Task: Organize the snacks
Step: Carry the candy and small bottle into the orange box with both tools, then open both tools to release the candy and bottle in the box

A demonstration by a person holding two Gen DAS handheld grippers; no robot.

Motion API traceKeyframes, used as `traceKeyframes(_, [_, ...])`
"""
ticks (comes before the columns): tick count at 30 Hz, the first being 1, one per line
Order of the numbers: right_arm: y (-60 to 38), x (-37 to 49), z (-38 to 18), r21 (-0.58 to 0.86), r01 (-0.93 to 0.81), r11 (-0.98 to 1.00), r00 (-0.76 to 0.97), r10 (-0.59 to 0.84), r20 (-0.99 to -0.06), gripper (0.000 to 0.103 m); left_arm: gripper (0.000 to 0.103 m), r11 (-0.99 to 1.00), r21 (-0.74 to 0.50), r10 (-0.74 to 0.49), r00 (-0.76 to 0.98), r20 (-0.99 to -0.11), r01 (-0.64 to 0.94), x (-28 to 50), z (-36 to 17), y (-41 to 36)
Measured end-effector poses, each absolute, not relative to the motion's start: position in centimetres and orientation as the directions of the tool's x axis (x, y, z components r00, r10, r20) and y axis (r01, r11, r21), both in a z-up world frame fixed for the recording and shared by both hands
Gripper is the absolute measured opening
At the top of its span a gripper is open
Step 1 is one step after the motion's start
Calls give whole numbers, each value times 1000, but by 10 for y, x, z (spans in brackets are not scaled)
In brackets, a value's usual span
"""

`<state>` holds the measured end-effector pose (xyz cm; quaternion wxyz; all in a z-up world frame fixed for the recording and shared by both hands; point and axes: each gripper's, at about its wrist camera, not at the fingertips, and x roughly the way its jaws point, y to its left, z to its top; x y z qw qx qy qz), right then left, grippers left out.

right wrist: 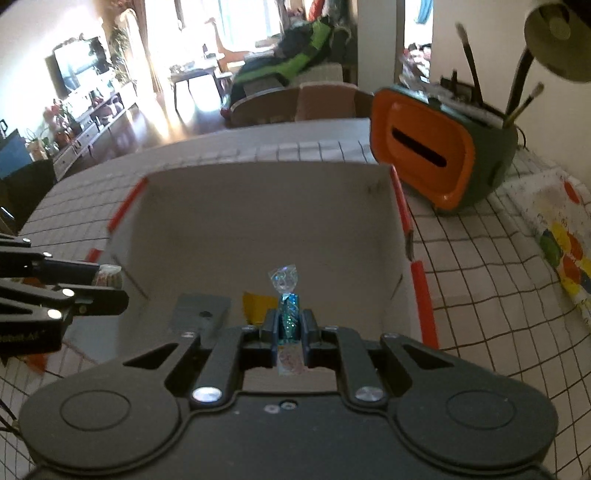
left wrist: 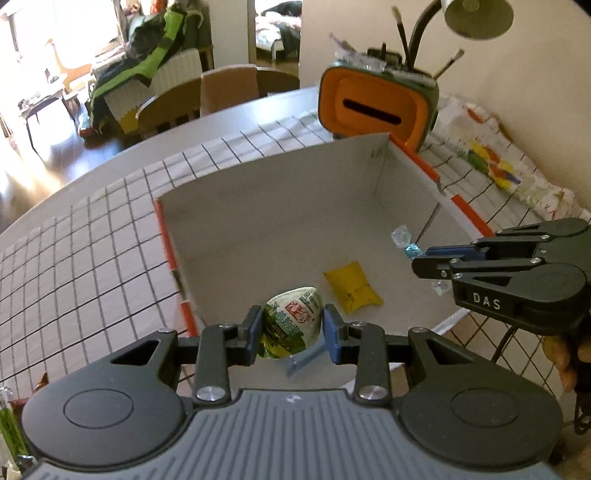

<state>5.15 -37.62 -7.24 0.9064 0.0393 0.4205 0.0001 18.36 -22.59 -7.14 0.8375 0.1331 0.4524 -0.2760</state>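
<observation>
Fingers [left wrist: 330, 325] of the left gripper [left wrist: 292, 328] were clenched on a green-and-white snack cup [left wrist: 291, 325], its printed foil lid facing the camera, and they held it over the near edge of an open cardboard box [left wrist: 258, 206]. Those of the right gripper [right wrist: 290, 325] were pinched tight on a blue sparkly wrapped candy [right wrist: 289, 314], whose clear twisted end stood up above the pads, also over the near part of the box. From the left wrist view, the right gripper [left wrist: 419, 258] reached in over the box's right wall with the candy [left wrist: 404, 240] at its tip. On the box floor lay a yellow packet [left wrist: 352, 288], near the middle and just beyond the held cup. Red-orange tape ran along the box's outer edges. The box sat on a counter [left wrist: 92, 240] covered with a white cloth ruled in black squares. Just behind the box's far right corner stood an orange-and-green holder [left wrist: 376, 107] with brushes sticking out of its top, and a lamp [left wrist: 476, 16] hung above it. To the right of the box, a colourfully printed cloth [left wrist: 495, 166] lay on the counter.
</observation>
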Motion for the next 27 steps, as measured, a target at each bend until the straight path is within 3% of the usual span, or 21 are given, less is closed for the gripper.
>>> traceKeyframes(14, [-374,62,-98,52,-57,997,559,75,-826,11,35,792,52,-221,365,-904,608,198,-110,-265])
traceKeyframes(22, [-377,60,-95,76,-65,995,534,98,-840,12,37,809,21,-233,354,-906,587,201,-110,-258])
traceKeyframes(27, [-383,58,-84,105,-76,992,561,129,-818,13,47,825,-21,-266,355,-896,565,201,-104,-249])
